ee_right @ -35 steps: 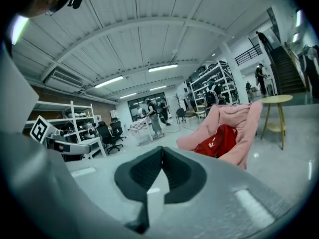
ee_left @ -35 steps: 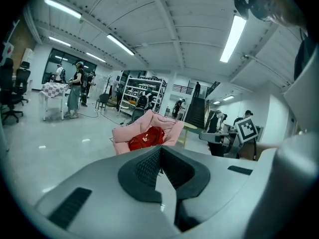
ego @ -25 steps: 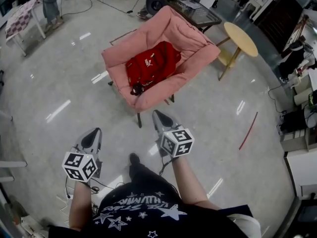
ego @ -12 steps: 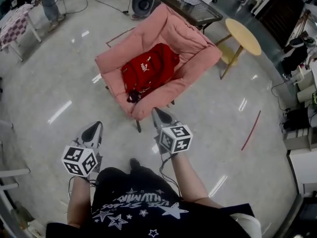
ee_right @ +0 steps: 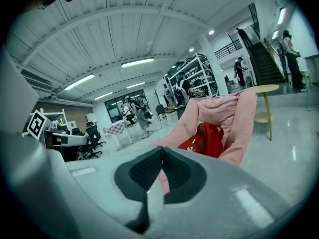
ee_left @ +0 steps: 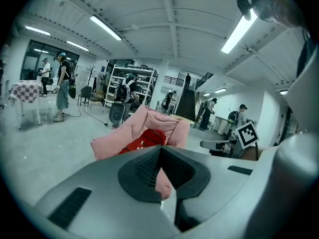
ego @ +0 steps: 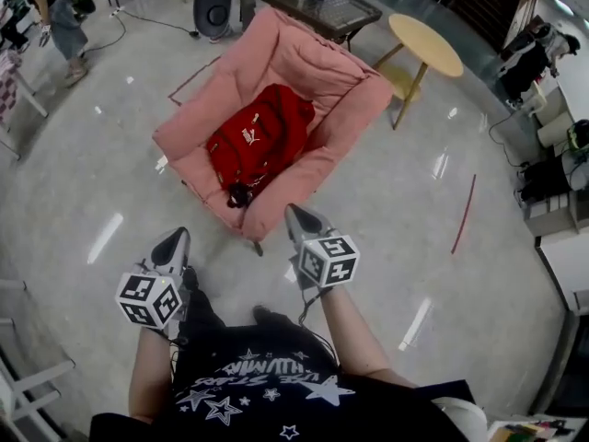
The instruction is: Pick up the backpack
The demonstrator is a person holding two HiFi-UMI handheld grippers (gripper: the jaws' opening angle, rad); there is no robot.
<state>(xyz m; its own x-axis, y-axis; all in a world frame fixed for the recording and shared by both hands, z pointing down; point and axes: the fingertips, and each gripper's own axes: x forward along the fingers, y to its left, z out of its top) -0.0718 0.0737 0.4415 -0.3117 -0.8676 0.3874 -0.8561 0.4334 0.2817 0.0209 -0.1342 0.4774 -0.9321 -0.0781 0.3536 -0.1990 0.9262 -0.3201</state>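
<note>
Looking steeply down at a glossy grey floor (ego: 101, 182) in an open workshop.

Biggest item: a pink padded chair (ego: 317, 67), mid-scene, just far of both grippers. It stands on thin dark legs with its seat open toward the near left.

The red backpack (ego: 262, 136) lies in the chair seat and leans up the back cushion. There's a small dark part at its near end, can't tell what. Nothing touches the backpack.

Far right of the chair is a round yellow table (ego: 425, 44) on slanted legs. Far of the chair is a dark low table (ego: 322, 7), with a dark round unit (ego: 213, 7) to its left. A person (ego: 51, 17) stands at far left.

The left gripper (ego: 173, 239) is near left and well apart from the chair. Its jaws are fully together with nothing between the pads. The left gripper view has chair and backpack straight beyond the closed tips.

The right gripper (ego: 296, 215) is near centre. In the head view its tip sits just beside the chair's near edge; can't tell if it touches. Its jaws are also closed tight and empty. The right gripper view shows the backpack to the right of the tips, inside the chair.

Both grippers point toward the chair, and each carries its marker cube (ego: 329, 261) at the near end.

Smallest: a thin red strip (ego: 463, 215) on the floor at right.
</note>
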